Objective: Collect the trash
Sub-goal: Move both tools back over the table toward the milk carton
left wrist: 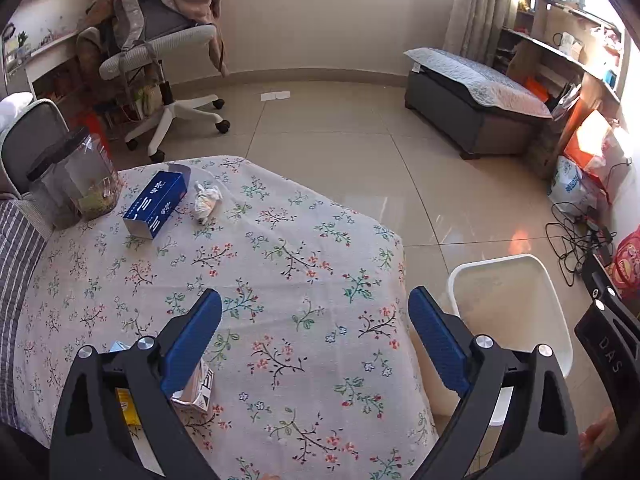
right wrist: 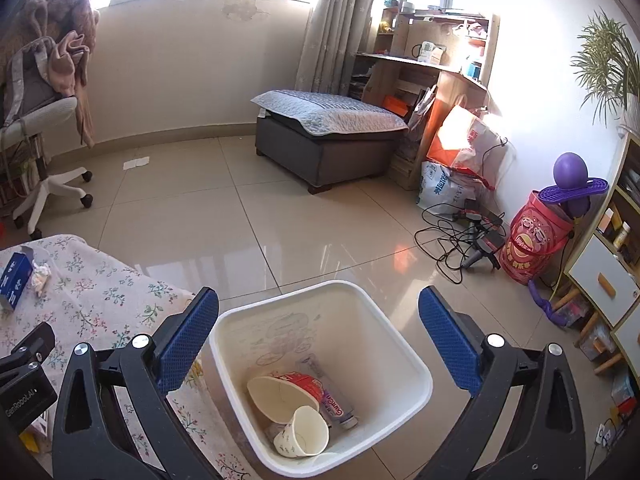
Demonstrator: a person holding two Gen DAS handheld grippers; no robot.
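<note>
Trash is waiting in two places: some is already lying in the white bin (right wrist: 320, 368), namely a red paper bowl (right wrist: 286, 394), a paper cup (right wrist: 302, 432) and a plastic bottle (right wrist: 338, 406), and more is sitting on the flowered tablecloth (left wrist: 280, 264). I am holding my left gripper (left wrist: 314, 340) over the cloth with its jaws spread wide and nothing between them. My right gripper (right wrist: 318, 344) is hanging over the bin, equally spread and empty.

From the left camera, a crumpled tissue (left wrist: 206, 200) is lying at eleven o'clock beside a blue box (left wrist: 158, 204), and a small carton (left wrist: 198, 390) is touching my left finger at seven o'clock. I am judging the tissue risky: soft and light, it could slip the pads. Reaching for it, I could knock the box or the clear jar (left wrist: 74, 182) at ten o'clock.
</note>
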